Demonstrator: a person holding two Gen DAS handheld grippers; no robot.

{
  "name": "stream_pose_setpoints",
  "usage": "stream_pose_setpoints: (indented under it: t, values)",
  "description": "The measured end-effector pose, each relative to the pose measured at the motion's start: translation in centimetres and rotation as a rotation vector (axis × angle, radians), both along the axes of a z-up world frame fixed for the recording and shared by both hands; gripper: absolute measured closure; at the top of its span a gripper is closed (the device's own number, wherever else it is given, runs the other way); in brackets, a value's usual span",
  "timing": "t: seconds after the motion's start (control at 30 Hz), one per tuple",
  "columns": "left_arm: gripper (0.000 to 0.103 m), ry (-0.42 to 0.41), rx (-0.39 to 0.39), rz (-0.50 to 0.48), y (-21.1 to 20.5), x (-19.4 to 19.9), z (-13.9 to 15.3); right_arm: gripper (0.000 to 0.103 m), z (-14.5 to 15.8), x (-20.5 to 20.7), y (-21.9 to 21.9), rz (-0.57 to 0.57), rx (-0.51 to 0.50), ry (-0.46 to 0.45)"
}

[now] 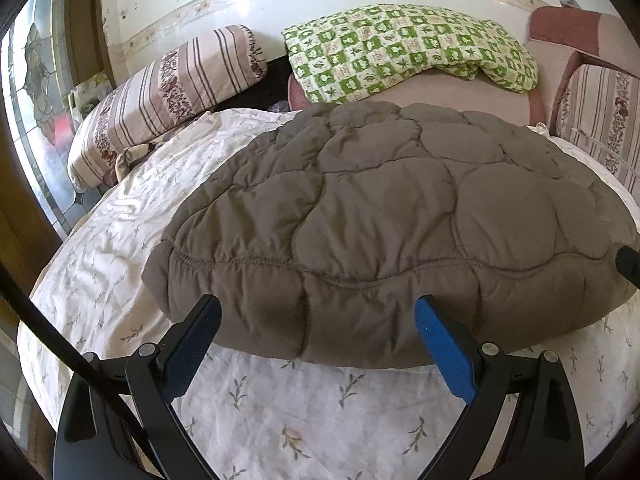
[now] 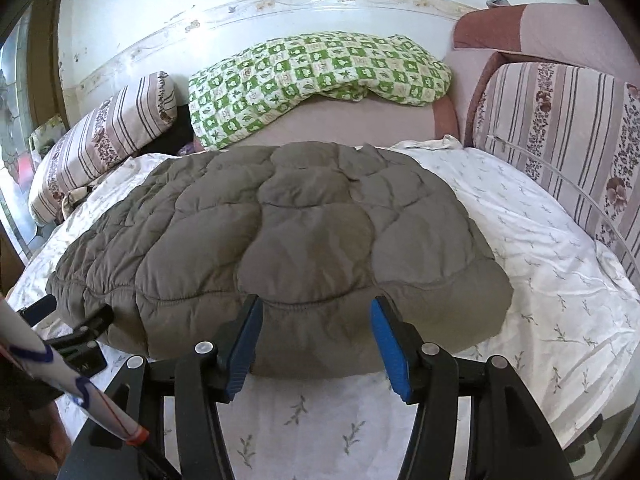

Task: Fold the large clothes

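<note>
A brown quilted jacket (image 1: 384,216) lies folded and flat in the middle of the bed (image 1: 120,240), on a white leaf-print sheet. The left hand-held gripper (image 1: 318,312) has its jaws spread wide at the jacket's near edge, holding nothing. The right hand-held gripper (image 2: 316,312) is parted too, its blue pads (image 2: 390,344) either side of the near hem, not pressing it. A green checked blanket (image 2: 320,80) lies beyond.

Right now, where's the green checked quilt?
The green checked quilt lies against the far wall, behind the brown quilted jacket, between the striped bolster pillow and pink headboard.
</note>
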State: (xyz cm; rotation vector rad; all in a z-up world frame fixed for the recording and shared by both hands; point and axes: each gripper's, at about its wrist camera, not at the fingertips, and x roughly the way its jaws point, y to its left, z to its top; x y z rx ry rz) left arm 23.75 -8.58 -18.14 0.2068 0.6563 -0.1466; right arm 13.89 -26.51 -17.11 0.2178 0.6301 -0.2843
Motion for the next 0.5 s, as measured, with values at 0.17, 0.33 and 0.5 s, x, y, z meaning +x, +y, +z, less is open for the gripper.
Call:
stream_pose_setpoints:
  t: [0.17, 0.33, 0.5]
  values:
    - [0.006, 0.017, 0.000, 0.006, -0.7, 1.1, -0.5, 0.043, -0.7, 1.7, 0.0, -0.004, 0.007, 0.029]
    - [0.005, 0.045, -0.003, 0.005, -0.8, 2.1, -1.2, 0.043, -2.6, 3.6, -0.7, -0.018, 0.038, 0.091]
    - [0.005, 0.046, 0.005, 0.000, -0.9, 2.0, -1.3, 0.041, -2.9, 3.7, -0.5, -0.019, 0.020, 0.096]
